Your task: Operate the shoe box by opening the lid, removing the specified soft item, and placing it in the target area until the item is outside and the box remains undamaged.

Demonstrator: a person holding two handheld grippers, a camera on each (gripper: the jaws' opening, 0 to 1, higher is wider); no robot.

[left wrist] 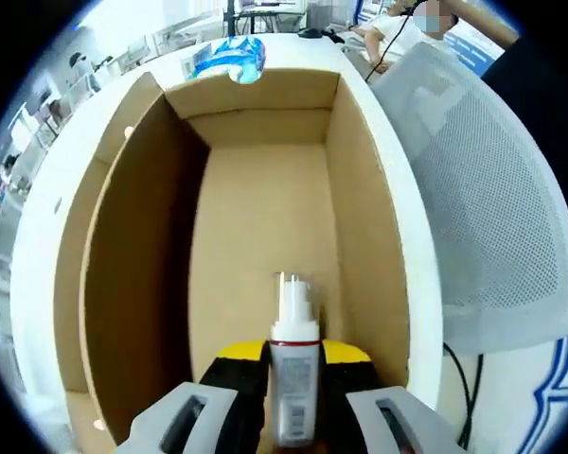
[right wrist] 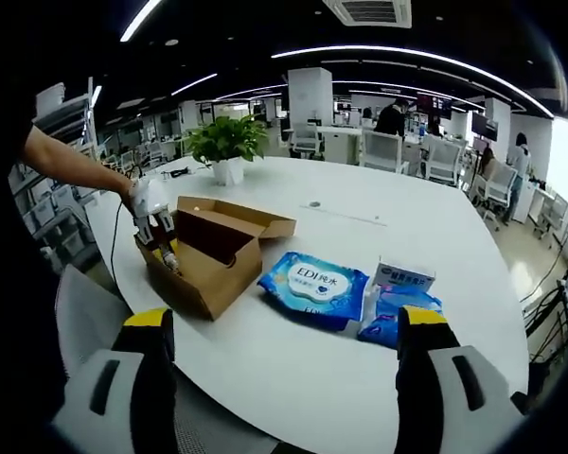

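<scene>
The brown cardboard shoe box [left wrist: 137, 274] stands open, and I look down into it in the left gripper view. My left gripper [left wrist: 293, 352] is shut on a small white bottle [left wrist: 293, 388] with a clear cap, held just above the box floor near the close end. In the right gripper view the same box [right wrist: 213, 270] sits on the white table with its lid flap raised, and a person's hand holds the left gripper [right wrist: 156, 232] down inside it. My right gripper [right wrist: 286, 374] hangs open above the table's near edge, with nothing between its jaws.
A blue wet-wipe pack [right wrist: 314, 284] lies right of the box, also beyond the box [left wrist: 232, 59]. A second blue pack [right wrist: 398, 317] has a small white carton [right wrist: 404, 275] on it. A white mesh chair [left wrist: 492, 189] stands by the table edge. A potted plant [right wrist: 227, 142] stands behind.
</scene>
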